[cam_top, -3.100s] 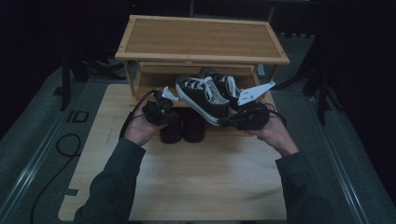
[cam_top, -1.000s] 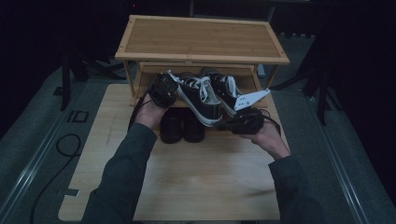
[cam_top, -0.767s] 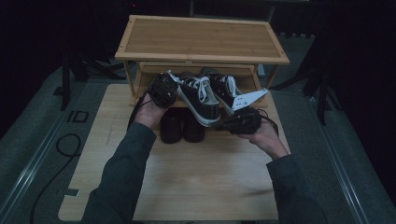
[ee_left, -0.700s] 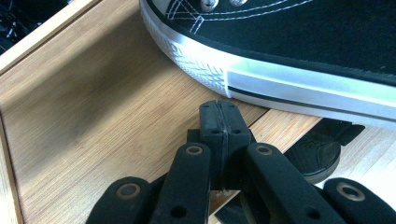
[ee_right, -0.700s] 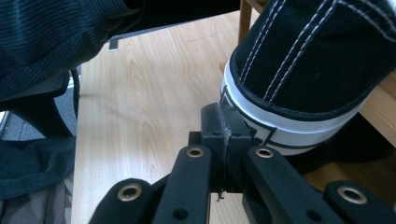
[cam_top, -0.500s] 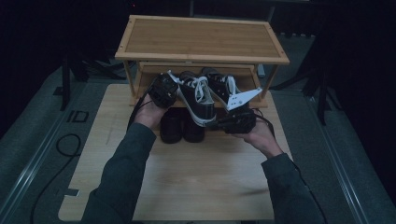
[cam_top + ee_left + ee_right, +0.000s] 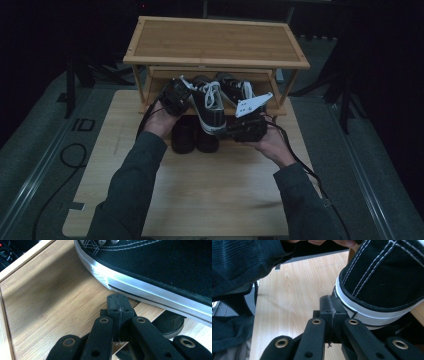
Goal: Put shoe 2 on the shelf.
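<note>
Sneaker (image 7: 209,106): black canvas low-top, white laces, white stitching along the panels, white rubber sidewall with a thin black stripe. In the high view it lies across the front edge of the lower shelf (image 7: 155,90) of a bamboo shoe rack (image 7: 215,42), with one end toward the person, overhanging the counter (image 7: 210,185). A second sneaker (image 7: 235,90) of the same make sits just beside it on the shelf, toward the right.

Left tongs (image 7: 175,97): at the sneaker's left side in the high view. In the left gripper view the left tongs (image 7: 117,302) are fully closed, pads pressed together with nothing between them; the tips lie right at the white sidewall (image 7: 155,293), over the wooden shelf. Whether tips and rubber touch cannot be told.

Right tongs (image 7: 227,131): at the near end of the sneaker. In the right gripper view the right tongs (image 7: 329,305) are likewise closed on nothing, tips right against the white rubber band (image 7: 359,315) below the black canvas (image 7: 382,277). A dark sleeve (image 7: 242,262) fills the upper left of that view.

Two dark shoes (image 7: 194,140) stand side by side on the counter, under the overhanging sneaker, between the two hands.

Counter surface: pale wood board. Grey three-cornered plate (image 7: 252,104) on the right tongs stands up beside the sneaker.
</note>
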`<state>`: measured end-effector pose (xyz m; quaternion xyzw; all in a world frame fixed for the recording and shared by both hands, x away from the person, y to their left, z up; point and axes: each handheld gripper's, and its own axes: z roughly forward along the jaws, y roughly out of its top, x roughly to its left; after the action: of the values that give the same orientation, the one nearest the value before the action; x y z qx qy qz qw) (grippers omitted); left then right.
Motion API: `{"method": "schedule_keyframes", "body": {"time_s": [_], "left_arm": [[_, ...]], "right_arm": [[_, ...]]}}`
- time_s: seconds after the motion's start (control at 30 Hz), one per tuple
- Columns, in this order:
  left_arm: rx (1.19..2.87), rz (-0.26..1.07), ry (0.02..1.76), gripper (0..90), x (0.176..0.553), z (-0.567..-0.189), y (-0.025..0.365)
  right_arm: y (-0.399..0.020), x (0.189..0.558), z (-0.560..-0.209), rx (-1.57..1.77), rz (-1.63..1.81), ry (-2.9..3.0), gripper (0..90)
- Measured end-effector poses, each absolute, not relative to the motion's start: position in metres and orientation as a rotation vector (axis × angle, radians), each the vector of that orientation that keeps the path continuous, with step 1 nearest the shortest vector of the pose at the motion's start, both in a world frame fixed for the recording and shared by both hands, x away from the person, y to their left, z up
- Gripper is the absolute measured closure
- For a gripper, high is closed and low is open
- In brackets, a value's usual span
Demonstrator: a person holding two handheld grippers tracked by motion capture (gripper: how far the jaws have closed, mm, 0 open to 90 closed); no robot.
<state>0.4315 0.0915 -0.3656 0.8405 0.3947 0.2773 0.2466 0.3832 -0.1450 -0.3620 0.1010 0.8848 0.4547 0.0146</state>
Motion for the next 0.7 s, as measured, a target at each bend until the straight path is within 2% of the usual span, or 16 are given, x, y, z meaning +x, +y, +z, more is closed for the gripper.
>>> {"method": "schedule_keyframes", "body": {"time_s": [0.7], "left_arm": [[2.302, 0.756, 1.057, 90.0, 0.4324, -0.3651, 0.0915]], "right_arm": [[-0.1368, 0.3926, -0.3705, 0.374, 1.399, 2.725, 90.0]]}}
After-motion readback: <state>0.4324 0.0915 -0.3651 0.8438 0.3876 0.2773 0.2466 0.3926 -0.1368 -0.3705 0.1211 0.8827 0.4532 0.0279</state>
